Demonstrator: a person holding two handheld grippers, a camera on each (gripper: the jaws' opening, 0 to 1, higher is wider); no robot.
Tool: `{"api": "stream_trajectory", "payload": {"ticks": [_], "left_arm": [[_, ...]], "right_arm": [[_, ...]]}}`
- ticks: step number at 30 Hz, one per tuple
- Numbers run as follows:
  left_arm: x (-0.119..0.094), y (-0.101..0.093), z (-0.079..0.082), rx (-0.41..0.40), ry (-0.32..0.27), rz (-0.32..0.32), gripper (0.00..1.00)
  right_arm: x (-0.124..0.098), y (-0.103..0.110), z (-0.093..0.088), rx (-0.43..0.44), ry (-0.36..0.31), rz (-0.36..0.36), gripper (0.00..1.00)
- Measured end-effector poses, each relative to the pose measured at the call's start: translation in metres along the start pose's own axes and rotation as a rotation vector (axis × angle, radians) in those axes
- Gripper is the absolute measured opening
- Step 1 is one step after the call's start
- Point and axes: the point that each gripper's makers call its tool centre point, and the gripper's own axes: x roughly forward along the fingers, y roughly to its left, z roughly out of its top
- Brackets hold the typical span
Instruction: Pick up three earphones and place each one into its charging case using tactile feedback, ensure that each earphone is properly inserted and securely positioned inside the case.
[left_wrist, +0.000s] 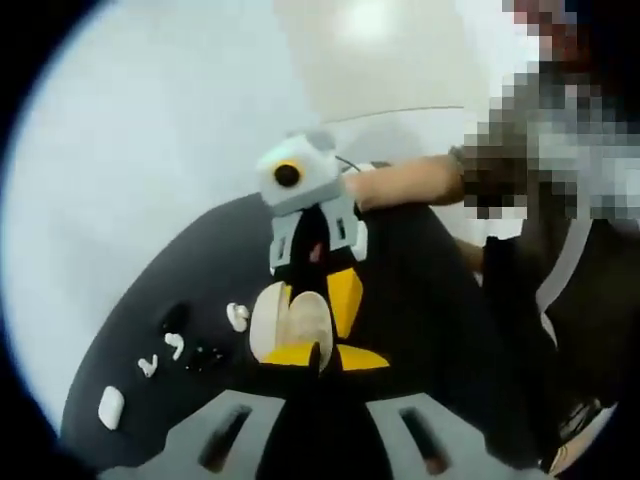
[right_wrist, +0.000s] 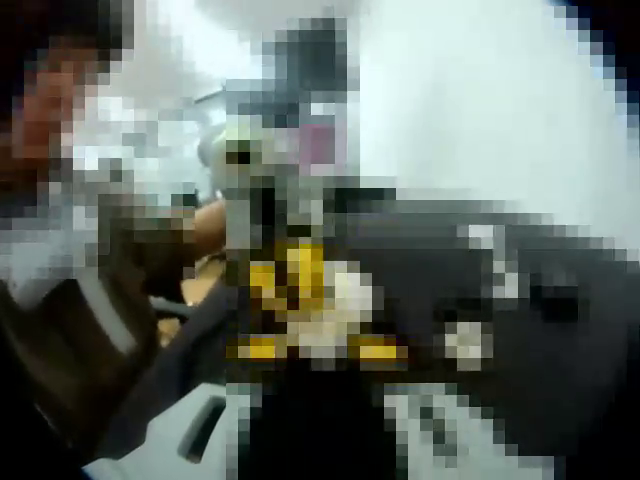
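Observation:
An open cream charging case (left_wrist: 290, 322) is held over a black mat (left_wrist: 150, 300). My left gripper (left_wrist: 327, 355) has its yellow tips close together under the case's lower edge, apparently shut on it. My right gripper (left_wrist: 312, 300) comes down from above, with a yellow finger (left_wrist: 345, 298) on each side of the case. On the mat to the left lie three white earphones (left_wrist: 237, 316) (left_wrist: 175, 345) (left_wrist: 148, 365), a shut white case (left_wrist: 110, 407) and a black case (left_wrist: 175, 317). The right gripper view is heavily pixelated. It shows only a pale blob, the cream case (right_wrist: 335, 300), between yellow patches.
A small dark object (left_wrist: 205, 356) sits on the mat beside the earphones. A person's forearm (left_wrist: 410, 182) reaches in behind my right gripper, with their body at the right edge. A white tabletop (left_wrist: 120, 150) surrounds the mat.

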Motion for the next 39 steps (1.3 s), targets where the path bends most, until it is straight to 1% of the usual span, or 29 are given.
{"api": "stream_trajectory", "payload": {"ticks": [7, 10, 13, 15, 17, 19, 20, 21, 22, 23, 24, 26, 27, 29, 31, 33, 35, 36, 38, 39], "left_arm": [[-0.002, 0.002, 0.000, -0.014, -0.022, 0.016, 0.06], [-0.006, 0.002, 0.000, -0.040, -0.045, 0.021, 0.09], [-0.017, 0.004, 0.002, -0.132, -0.120, 0.029, 0.10], [-0.029, 0.014, 0.000, -0.179, -0.149, 0.066, 0.12], [-0.045, 0.027, -0.004, -0.233, -0.162, 0.121, 0.13], [-0.061, 0.043, -0.011, -0.276, -0.157, 0.192, 0.13], [-0.068, 0.051, -0.017, -0.307, -0.139, 0.228, 0.13], [-0.073, 0.056, -0.023, -0.323, -0.118, 0.251, 0.13], [-0.075, 0.057, -0.026, -0.325, -0.106, 0.250, 0.13], [-0.077, 0.058, -0.033, -0.353, -0.081, 0.259, 0.12], [-0.077, 0.059, -0.034, -0.363, -0.082, 0.256, 0.12], [-0.073, 0.055, -0.037, -0.445, -0.088, 0.219, 0.12], [-0.070, 0.054, -0.037, -0.466, -0.093, 0.206, 0.12], [-0.064, 0.052, -0.039, -0.473, -0.083, 0.190, 0.12], [-0.057, 0.050, -0.042, -0.471, -0.065, 0.193, 0.12], [-0.051, 0.048, -0.044, -0.462, -0.046, 0.193, 0.11], [-0.047, 0.047, -0.048, -0.436, -0.024, 0.194, 0.10], [-0.046, 0.047, -0.050, -0.427, -0.009, 0.199, 0.09], [-0.045, 0.049, -0.053, -0.419, -0.003, 0.204, 0.04], [-0.046, 0.049, -0.053, -0.420, -0.004, 0.202, 0.04]], "right_arm": [[-0.001, -0.001, 0.000, -0.021, 0.002, 0.001, 0.23], [-0.001, -0.001, -0.001, -0.013, 0.005, 0.002, 0.22], [-0.001, -0.002, -0.001, -0.009, 0.006, 0.002, 0.22], [-0.001, -0.002, -0.001, -0.007, 0.007, 0.001, 0.22], [-0.001, -0.003, -0.002, -0.007, 0.008, 0.001, 0.22], [-0.001, -0.003, -0.002, -0.005, 0.008, 0.001, 0.22], [-0.001, -0.003, -0.002, -0.005, 0.009, 0.000, 0.22], [0.000, -0.004, -0.002, -0.005, 0.011, -0.002, 0.22], [0.000, -0.004, -0.003, -0.006, 0.012, -0.002, 0.22], [0.000, -0.004, -0.003, -0.006, 0.012, -0.003, 0.22], [0.000, -0.004, -0.003, -0.006, 0.012, -0.003, 0.22], [0.000, -0.004, -0.003, -0.008, 0.013, -0.004, 0.22], [0.000, -0.004, -0.003, -0.008, 0.014, -0.005, 0.22], [0.000, -0.004, -0.003, -0.010, 0.014, -0.005, 0.22], [0.000, -0.004, -0.004, -0.010, 0.014, -0.006, 0.22], [0.000, -0.004, -0.004, -0.012, 0.015, -0.006, 0.22], [0.000, -0.004, -0.004, -0.014, 0.014, -0.006, 0.22], [0.000, -0.004, -0.004, -0.015, 0.014, -0.006, 0.22], [0.000, -0.005, -0.004, -0.014, 0.015, -0.006, 0.22], [0.000, -0.005, -0.004, -0.013, 0.015, -0.007, 0.22]]}}
